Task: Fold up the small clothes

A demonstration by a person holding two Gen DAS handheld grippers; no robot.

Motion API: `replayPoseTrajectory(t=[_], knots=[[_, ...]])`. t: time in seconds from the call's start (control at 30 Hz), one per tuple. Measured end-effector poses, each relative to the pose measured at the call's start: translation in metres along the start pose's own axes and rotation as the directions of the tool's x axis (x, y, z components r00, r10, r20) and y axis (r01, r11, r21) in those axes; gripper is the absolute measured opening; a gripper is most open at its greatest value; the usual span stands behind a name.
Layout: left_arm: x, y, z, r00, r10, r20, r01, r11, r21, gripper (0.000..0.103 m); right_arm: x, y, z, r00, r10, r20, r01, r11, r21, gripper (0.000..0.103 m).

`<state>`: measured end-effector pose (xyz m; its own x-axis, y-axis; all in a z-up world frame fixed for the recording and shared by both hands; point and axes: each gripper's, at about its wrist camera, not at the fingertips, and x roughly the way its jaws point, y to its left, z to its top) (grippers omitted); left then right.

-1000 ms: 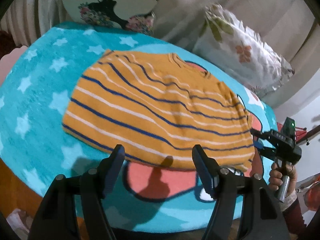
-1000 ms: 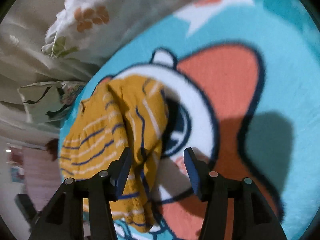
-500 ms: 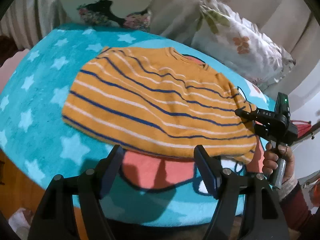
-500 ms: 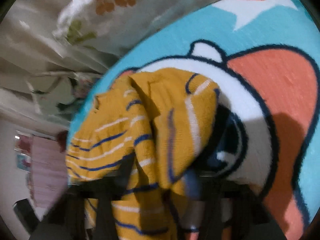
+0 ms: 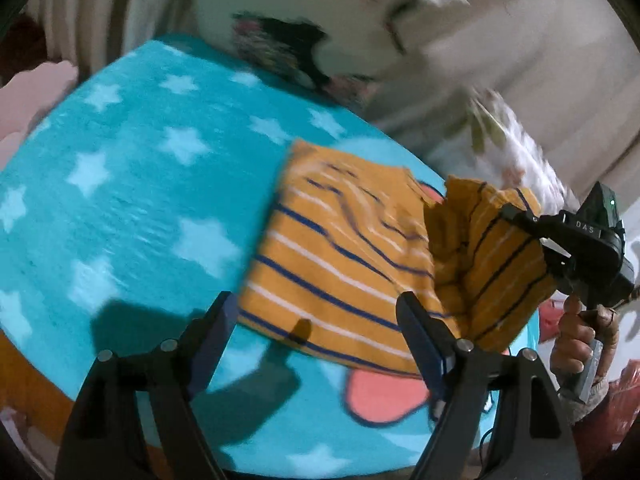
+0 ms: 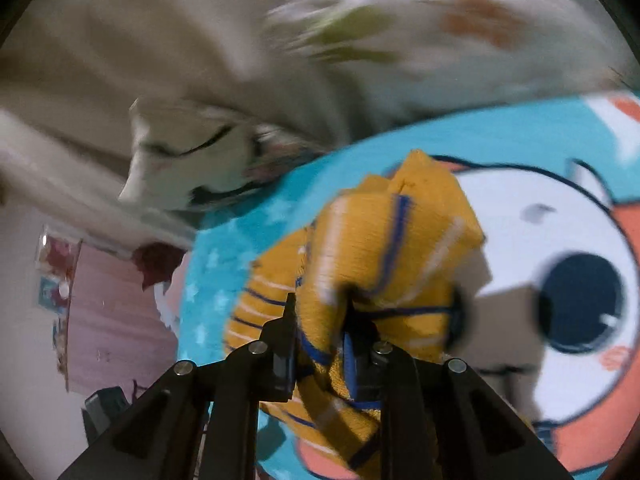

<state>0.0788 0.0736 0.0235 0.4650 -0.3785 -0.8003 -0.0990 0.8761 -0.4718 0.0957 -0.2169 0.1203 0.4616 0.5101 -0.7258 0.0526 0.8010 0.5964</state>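
An orange sweater (image 5: 340, 248) with blue and white stripes lies on a turquoise star blanket (image 5: 140, 200). Its right side is lifted and bunched. My right gripper (image 5: 510, 214) holds that raised part, and a person's hand (image 5: 576, 336) grips its handle. In the right wrist view the right gripper (image 6: 320, 316) is closing, its pads pressed on a thick fold of the sweater (image 6: 380, 240) held above the blanket (image 6: 500, 136). My left gripper (image 5: 316, 304) hovers over the sweater's near left corner; its jaws are opening and pinch nothing.
Pale floral pillows (image 5: 508, 148) and a larger printed cushion (image 5: 320, 8) lie along the far side of the blanket. A cartoon figure in white and coral (image 6: 560, 260) is printed on the blanket. A pink wall (image 6: 112, 312) shows beyond the bed edge.
The right gripper closed on the sweater's right edge and lifted it up and inward, bunching the cloth. The left gripper slid left toward the sweater's left corner and spread wider.
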Motion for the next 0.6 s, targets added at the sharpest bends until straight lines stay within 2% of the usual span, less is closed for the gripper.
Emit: replayPoseTrajectory(t=[0.1,0.2,0.27,0.33,0.4,0.43,0.53,0.6], knots=[[-0.003,0.042,0.012,1.0,-0.001,-0.027,0.0,0.999,-0.039,0.08,0.05,0.039,-0.004,0.999,-0.033,-0.041,0.032,0.999,-0.038,0.02],[-0.013,0.079,0.023,0.999,0.014,-0.042,-0.016,0.998,-0.061,0.08,0.117,0.074,-0.02,0.988,-0.087,-0.124,0.079,0.994,-0.072,0.02],[-0.022,0.099,0.032,0.999,0.015,-0.037,-0.018,0.997,-0.077,0.08,0.146,0.093,-0.033,0.975,-0.174,-0.139,0.155,0.978,-0.136,0.021],[-0.026,0.113,0.039,0.999,0.008,-0.038,-0.012,0.997,-0.082,0.08,0.164,0.115,-0.047,0.947,-0.304,-0.103,0.271,0.93,-0.248,0.028],[-0.027,0.123,0.045,0.999,0.0,-0.041,-0.004,0.997,-0.082,0.08,0.164,0.128,-0.056,0.94,-0.332,-0.078,0.293,0.904,-0.312,0.045],[-0.026,0.127,0.048,0.999,-0.006,-0.047,0.003,0.997,-0.08,0.08,0.16,0.14,-0.061,0.949,-0.302,-0.088,0.255,0.901,-0.35,0.059],[-0.017,0.13,0.057,0.996,-0.039,-0.076,0.033,0.997,-0.075,0.08,0.143,0.158,-0.071,0.957,-0.275,-0.093,0.215,0.887,-0.409,0.062],[-0.01,0.129,0.061,0.992,-0.078,-0.098,0.071,0.995,-0.068,0.08,0.128,0.16,-0.072,0.965,-0.245,-0.094,0.19,0.9,-0.393,0.062]])
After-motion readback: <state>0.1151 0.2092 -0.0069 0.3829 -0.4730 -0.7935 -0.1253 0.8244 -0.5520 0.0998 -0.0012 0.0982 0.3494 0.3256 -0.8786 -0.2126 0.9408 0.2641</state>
